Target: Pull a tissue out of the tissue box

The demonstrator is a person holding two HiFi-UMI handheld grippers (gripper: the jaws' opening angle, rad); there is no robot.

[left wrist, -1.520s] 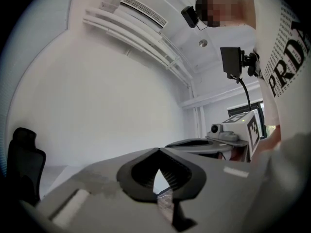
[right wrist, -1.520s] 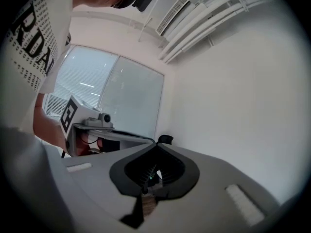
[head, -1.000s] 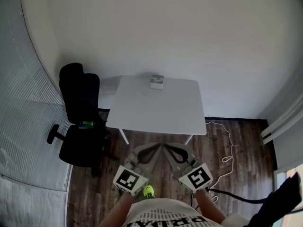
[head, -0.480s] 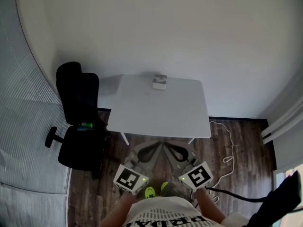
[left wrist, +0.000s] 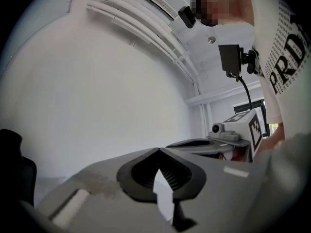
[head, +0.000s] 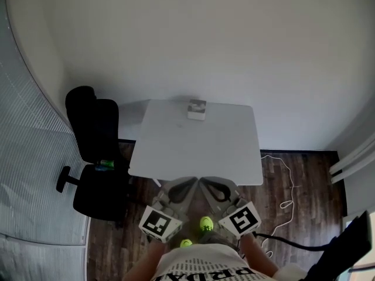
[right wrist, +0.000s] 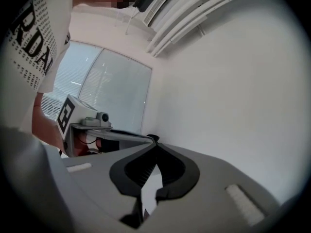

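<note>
While the tissue box (head: 197, 109) sits at the far edge of the table (head: 193, 151), the left gripper (head: 188, 184) and right gripper (head: 210, 184) hang side by side before the near edge, well apart from it. Each gripper's jaws are pressed together at the tips, empty. A chair (head: 94, 157) stands left of the table.

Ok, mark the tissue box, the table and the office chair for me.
tissue box (head: 196, 109), head view, its top face.
table (head: 193, 148), head view, bare middle of its top.
office chair (head: 96, 192), head view, its seat.
</note>
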